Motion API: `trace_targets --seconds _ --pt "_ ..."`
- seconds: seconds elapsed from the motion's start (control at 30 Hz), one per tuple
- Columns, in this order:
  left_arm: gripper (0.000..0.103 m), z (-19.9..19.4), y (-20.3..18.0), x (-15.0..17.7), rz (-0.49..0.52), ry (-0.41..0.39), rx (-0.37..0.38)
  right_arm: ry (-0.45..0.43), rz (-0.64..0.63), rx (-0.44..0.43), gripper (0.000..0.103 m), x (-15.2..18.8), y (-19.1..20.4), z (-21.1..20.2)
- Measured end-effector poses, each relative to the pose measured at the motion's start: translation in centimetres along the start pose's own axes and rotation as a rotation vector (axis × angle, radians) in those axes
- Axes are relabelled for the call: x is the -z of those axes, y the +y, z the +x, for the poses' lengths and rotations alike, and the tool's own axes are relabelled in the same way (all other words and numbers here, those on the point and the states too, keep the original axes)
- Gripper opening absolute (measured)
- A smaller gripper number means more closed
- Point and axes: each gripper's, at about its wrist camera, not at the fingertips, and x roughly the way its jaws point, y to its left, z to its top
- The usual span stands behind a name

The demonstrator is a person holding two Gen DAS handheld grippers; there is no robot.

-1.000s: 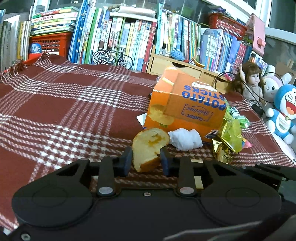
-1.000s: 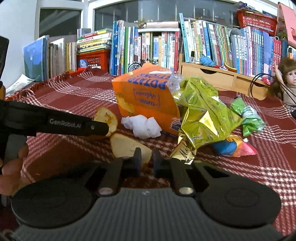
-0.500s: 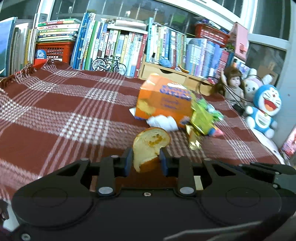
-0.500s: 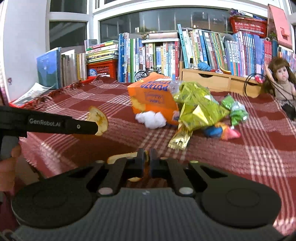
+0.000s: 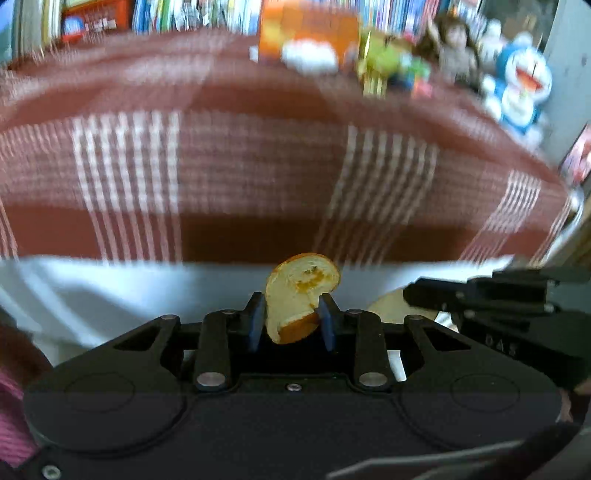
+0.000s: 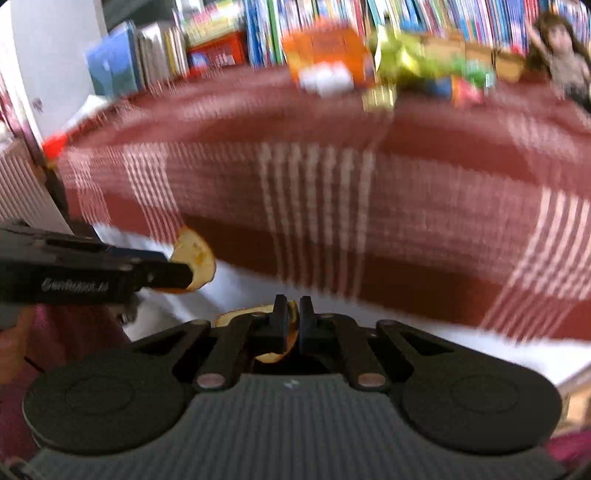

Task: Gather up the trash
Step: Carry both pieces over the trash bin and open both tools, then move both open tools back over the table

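Observation:
My left gripper (image 5: 291, 308) is shut on a bitten bread piece (image 5: 301, 288) with an orange filling, held upright. My right gripper (image 6: 291, 314) is shut on a thin bread slice (image 6: 236, 318) that sticks out to the left of the fingers. Both hang in front of and below the table's front edge. In the right wrist view the left gripper (image 6: 173, 275) reaches in from the left with its bread piece (image 6: 195, 256). Far back on the red plaid cloth (image 5: 258, 173) lie an orange box (image 5: 310, 31), a white tissue (image 5: 310, 57) and gold-green wrappers (image 5: 384, 62), all blurred.
The cloth hangs over the front edge, with a white surface (image 5: 110, 291) below it. Books (image 6: 266, 22) line the back. A blue cat toy (image 5: 521, 85) and a doll (image 6: 561, 51) sit at the back right. A hand (image 6: 11, 343) holds the left gripper.
Both grippers have pulled back from the trash pile, past the table's front edge and lower, each still holding its bread. The views are now motion-blurred.

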Motion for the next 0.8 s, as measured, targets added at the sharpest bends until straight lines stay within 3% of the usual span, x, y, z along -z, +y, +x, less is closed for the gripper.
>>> trace_targets --seconds 0.23,0.37,0.43,0.47,0.5,0.57,0.8 --pt "0.030 7.8 1.2 4.0 -0.026 0.208 -0.079 0.178 0.057 0.038 0.010 3.8 -1.3 6.7" --pt "0.034 9.3 1.5 5.4 -0.026 0.260 -0.098 0.224 0.052 0.051 0.015 4.9 -1.2 8.7" --pt "0.040 9.3 1.6 5.7 -0.034 0.261 -0.099 0.231 0.058 0.043 0.028 5.2 -1.2 9.0" --pt "0.048 9.1 1.7 5.8 -0.032 0.254 -0.102 0.232 0.061 0.038 0.042 5.2 -1.2 9.1" --pt "0.053 8.9 1.7 5.8 -0.025 0.246 -0.109 0.231 0.062 0.031 0.049 5.2 -1.2 9.1" --pt "0.072 8.5 1.4 4.8 -0.012 0.235 -0.126 0.220 0.058 0.031 0.053 5.0 -1.3 9.0" --pt "0.084 5.5 1.3 2.5 0.011 0.148 -0.125 0.160 0.073 0.011 0.065 2.4 -1.2 6.7"
